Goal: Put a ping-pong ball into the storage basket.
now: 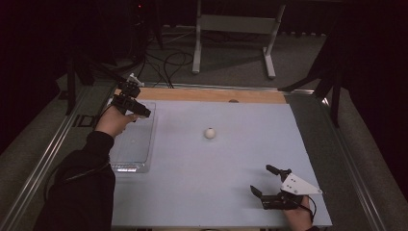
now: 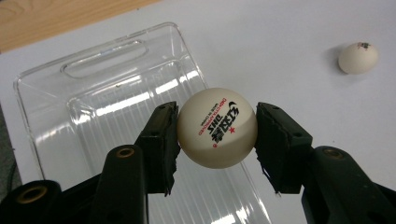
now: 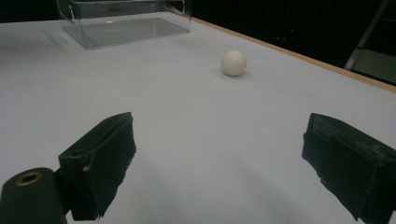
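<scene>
My left gripper [image 1: 139, 110] hovers over the far end of a clear plastic tray [image 1: 136, 144]. In the left gripper view it [image 2: 217, 122] is shut on a white ping-pong ball [image 2: 217, 135] with red and black print, held above the tray [image 2: 93, 79]. A second white ball [image 1: 209, 133] rests on the pale table mat near the middle; I also see that ball [image 2: 358, 58] off to the right of the tray. My right gripper [image 1: 265, 180] sits low at the front right, open and empty. Its jaws [image 3: 219, 140] stand wide, facing the loose ball [image 3: 234, 62].
A wooden strip [image 1: 211, 95] runs along the table's far edge. Metal rails [image 1: 53, 144] flank the table. Beyond it stand a white table frame [image 1: 235, 29] and floor cables [image 1: 168, 62]. The tray [image 3: 126, 23] lies far left in the right gripper view.
</scene>
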{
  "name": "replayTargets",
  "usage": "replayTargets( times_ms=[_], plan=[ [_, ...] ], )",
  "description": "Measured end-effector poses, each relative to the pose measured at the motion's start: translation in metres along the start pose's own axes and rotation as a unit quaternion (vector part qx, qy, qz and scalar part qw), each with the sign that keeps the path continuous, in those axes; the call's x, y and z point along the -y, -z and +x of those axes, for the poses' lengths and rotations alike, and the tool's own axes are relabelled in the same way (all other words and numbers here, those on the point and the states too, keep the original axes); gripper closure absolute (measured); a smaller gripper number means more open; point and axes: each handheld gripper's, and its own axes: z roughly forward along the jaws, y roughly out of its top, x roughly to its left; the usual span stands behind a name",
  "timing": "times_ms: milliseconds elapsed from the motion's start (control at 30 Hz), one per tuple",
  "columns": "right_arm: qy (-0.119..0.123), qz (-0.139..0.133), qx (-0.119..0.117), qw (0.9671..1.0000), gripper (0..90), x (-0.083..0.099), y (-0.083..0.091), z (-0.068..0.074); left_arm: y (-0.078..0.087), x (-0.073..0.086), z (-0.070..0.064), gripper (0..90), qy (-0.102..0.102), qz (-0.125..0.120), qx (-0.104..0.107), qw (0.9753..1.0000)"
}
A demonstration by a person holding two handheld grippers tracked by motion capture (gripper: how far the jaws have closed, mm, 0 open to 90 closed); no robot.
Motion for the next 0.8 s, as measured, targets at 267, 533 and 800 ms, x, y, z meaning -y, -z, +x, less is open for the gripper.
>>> replayTargets(
  times_ms=[267,533,800],
  plan=[
    [0.0,0.001,0.0,1.0,9.3,0.0,0.0,0.0,-0.017,0.006,0.004,51.5,0.005,0.009,0.002,1.0],
    [-0.001,0.002,-0.001,1.0,9.3,0.0,0.0,0.0,-0.033,0.013,0.01,51.5,0.014,0.021,0.002,0.9997],
    [-0.001,0.003,-0.002,1.0,9.2,0.0,0.0,0.0,-0.05,0.023,0.012,51.5,0.018,0.034,0.008,0.9992]
  ],
)
